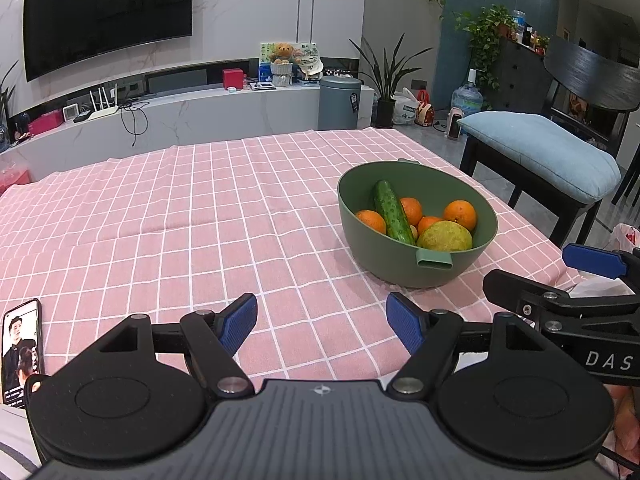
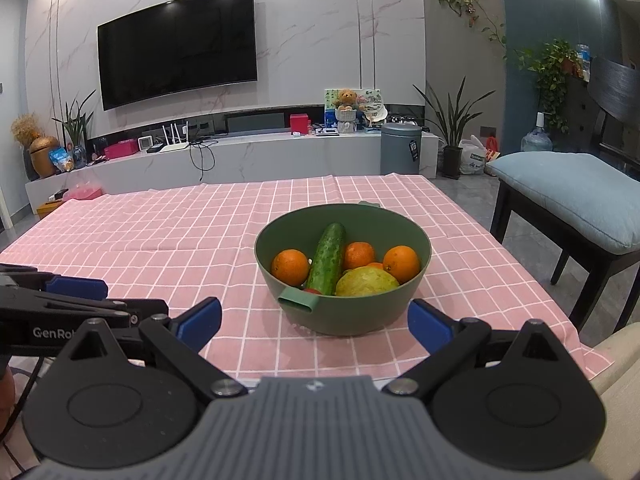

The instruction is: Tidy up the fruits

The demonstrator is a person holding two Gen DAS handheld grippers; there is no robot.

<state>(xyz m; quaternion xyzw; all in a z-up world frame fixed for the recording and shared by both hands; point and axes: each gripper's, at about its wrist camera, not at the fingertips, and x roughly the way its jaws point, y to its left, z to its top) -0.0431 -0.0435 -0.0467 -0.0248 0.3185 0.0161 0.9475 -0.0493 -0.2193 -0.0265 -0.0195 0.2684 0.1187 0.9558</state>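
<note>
A green bowl (image 1: 464, 268) stands on the pink checked tablecloth (image 1: 200, 208). It holds a cucumber (image 1: 392, 212), several oranges (image 1: 460, 214) and a yellow-green fruit (image 1: 444, 236). In the right wrist view the bowl (image 2: 344, 316) is straight ahead, with the cucumber (image 2: 328, 258), an orange (image 2: 291, 266) and the yellow-green fruit (image 2: 366, 282). My left gripper (image 1: 322, 322) is open and empty, low over the cloth, left of the bowl. My right gripper (image 2: 316, 318) is open and empty, just short of the bowl's near side. Each gripper shows at the other view's edge.
A phone (image 1: 22, 352) with a lit screen lies at the near left of the table. A dark chair with a blue cushion (image 1: 536, 152) stands to the right of the table. A TV cabinet (image 2: 240, 152) and a grey bin (image 2: 400, 152) are beyond the far edge.
</note>
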